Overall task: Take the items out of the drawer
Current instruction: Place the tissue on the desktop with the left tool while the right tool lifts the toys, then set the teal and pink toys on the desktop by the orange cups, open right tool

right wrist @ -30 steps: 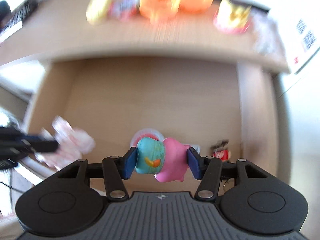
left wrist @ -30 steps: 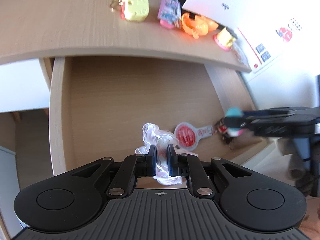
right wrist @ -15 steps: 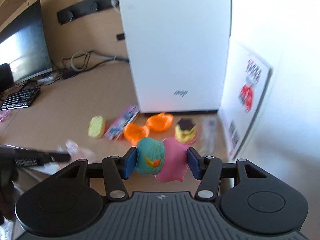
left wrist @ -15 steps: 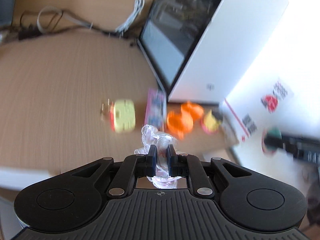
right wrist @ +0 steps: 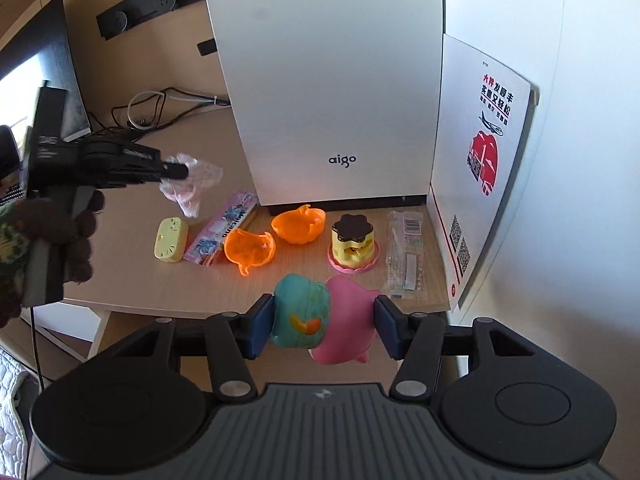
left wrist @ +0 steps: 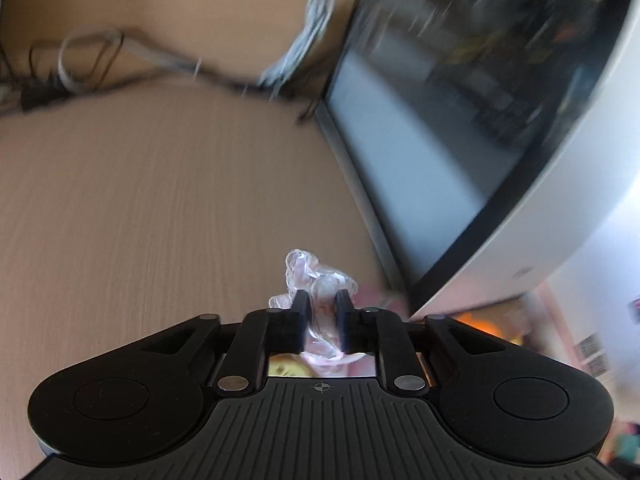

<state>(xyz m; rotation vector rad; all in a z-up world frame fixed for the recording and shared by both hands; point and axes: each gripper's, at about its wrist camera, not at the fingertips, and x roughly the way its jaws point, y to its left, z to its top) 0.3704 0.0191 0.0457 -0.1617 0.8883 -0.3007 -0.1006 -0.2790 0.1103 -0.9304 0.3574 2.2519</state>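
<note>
Right wrist view: right gripper (right wrist: pixel 324 326) pinches a teal-and-pink toy (right wrist: pixel 320 318) above the desk (right wrist: pixel 132 280). Left gripper (right wrist: pixel 176 171) jaws are opening around a crumpled wrapper (right wrist: pixel 192 184); it may drop onto the yellow toy (right wrist: pixel 171 239).

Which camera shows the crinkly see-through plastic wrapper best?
The right wrist view: the plastic wrapper hangs sharp and whole from the left gripper, above the desk, its loose end drooping. The left wrist view is blurred; there the wrapper is half hidden between the opening jaws, which still seem to touch it.
</note>
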